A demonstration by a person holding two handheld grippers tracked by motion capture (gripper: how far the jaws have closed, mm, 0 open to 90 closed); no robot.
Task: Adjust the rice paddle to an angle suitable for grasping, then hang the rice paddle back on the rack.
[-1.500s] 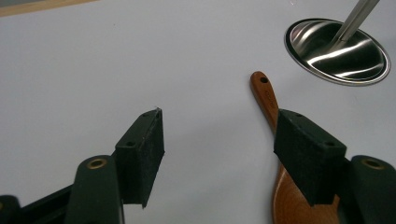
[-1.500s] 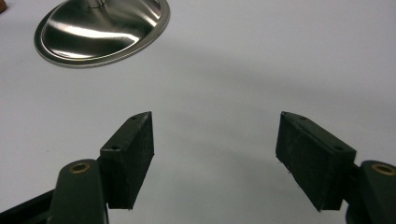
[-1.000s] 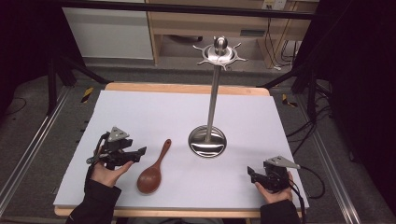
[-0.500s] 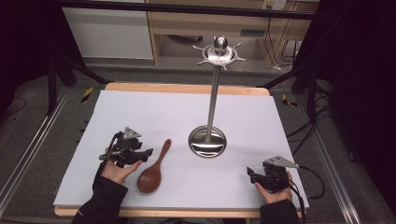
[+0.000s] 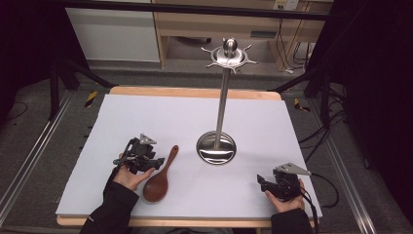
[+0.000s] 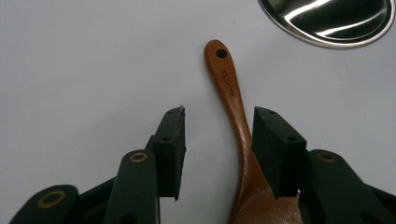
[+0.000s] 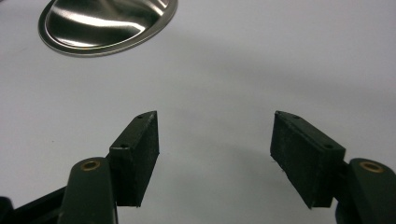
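A brown wooden spoon (image 5: pixel 161 176) lies on the white table top (image 5: pixel 146 117), bowl toward the person, handle pointing away. My left gripper (image 5: pixel 157 164) is at the spoon's left side. In the left gripper view its jaws (image 6: pixel 220 113) straddle the spoon's handle (image 6: pixel 229 88), which lies close to the right pad (image 6: pixel 275 149); the jaws have just been closing and no pad presses on it. My right gripper (image 5: pixel 262 183) rests near the front right corner. Its jaws (image 7: pixel 215 116) have also been closing, with only bare table between them.
A steel utensil stand (image 5: pixel 223 97) rises from a round dish-like base (image 5: pixel 216 147) at the table's middle, with a hooked crown (image 5: pixel 229 53) on top. The base also appears in the left gripper view (image 6: pixel 327 18) and the right gripper view (image 7: pixel 107 23). Dark floor and rails surround the table.
My left gripper has moved right and down, up against the spoon, and its jaws have narrowed around the handle. The right hand has kept its place.
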